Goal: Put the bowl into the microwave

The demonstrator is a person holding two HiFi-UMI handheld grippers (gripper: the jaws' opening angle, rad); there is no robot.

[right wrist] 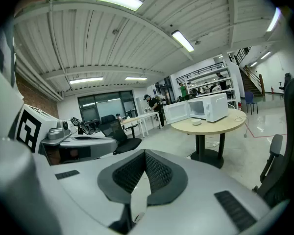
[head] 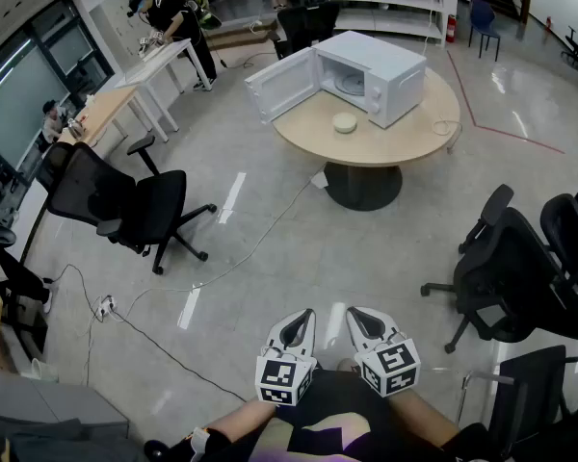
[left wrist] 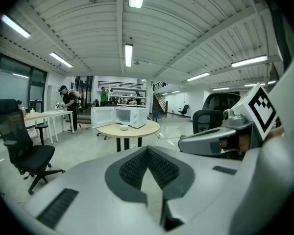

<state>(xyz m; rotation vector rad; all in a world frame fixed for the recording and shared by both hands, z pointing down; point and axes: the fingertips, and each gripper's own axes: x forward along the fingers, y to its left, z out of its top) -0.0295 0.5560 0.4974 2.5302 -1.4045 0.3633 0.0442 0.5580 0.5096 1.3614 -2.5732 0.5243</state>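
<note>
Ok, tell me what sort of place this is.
Probably an open-plan office or lab workspace: black swivel chairs, desks by the windows where people work, white shelving at the back, and a round table with an open microwave and a bowl.

a round wooden table (head: pixel 409 131) stood on a dark pedestal on the grey floor (head: pixel 270 248). on it sat a white microwave (head: pixel 390 65) with its door open, a small pale bowl (head: pixel 344 123) just in front, and a thin cable (head: pixel 447 123) near the right edge.

Your left hand-held gripper (head: pixel 302 318) and right hand-held gripper (head: pixel 359 316) hang well apart from the desk (head: pixel 405 135); the bowl (head: pixel 344 122) sits before the open microwave (head: pixel 390 73).
</note>
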